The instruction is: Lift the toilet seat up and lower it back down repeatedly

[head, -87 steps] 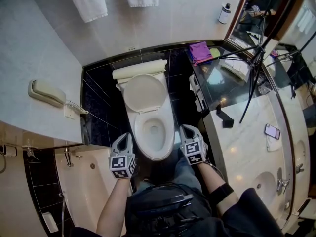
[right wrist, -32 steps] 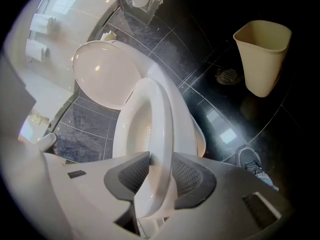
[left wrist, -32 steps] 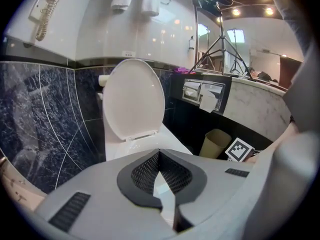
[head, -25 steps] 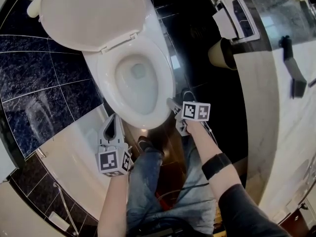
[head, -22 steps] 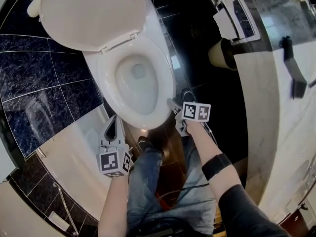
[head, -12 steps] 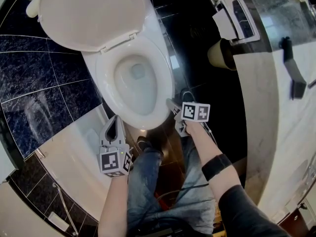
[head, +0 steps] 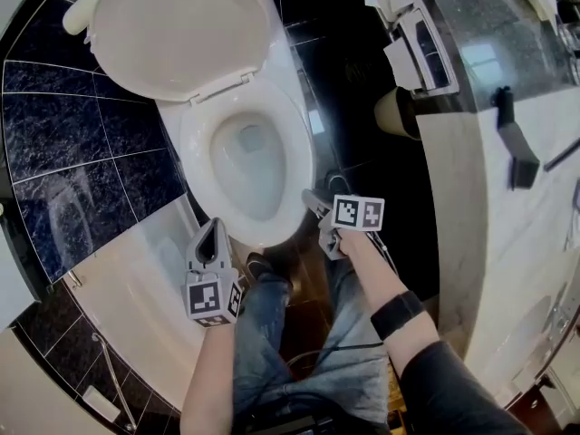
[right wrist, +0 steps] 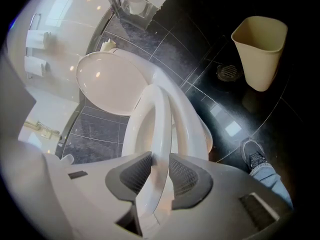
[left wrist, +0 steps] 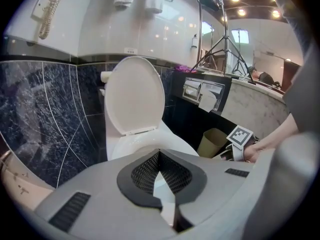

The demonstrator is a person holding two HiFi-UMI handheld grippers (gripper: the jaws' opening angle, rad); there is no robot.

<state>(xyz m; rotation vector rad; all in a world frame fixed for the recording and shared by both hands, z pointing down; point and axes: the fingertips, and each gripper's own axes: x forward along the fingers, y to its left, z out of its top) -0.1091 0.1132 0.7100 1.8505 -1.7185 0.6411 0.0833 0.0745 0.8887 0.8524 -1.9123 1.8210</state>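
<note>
No words, brands or numbers can be read — only coded square markers, lower centre of the head view

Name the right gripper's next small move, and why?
Probably swing the toilet seat up toward the raised lid. The right gripper, whose jaws have just been closing, pinches its front rim, which is already parted from the bowl.

This is a hotel-style bathroom, with a white toilet beside a bathtub, dark marbled wall tiles, a stone counter, a wall phone and a waste bin.
</note>
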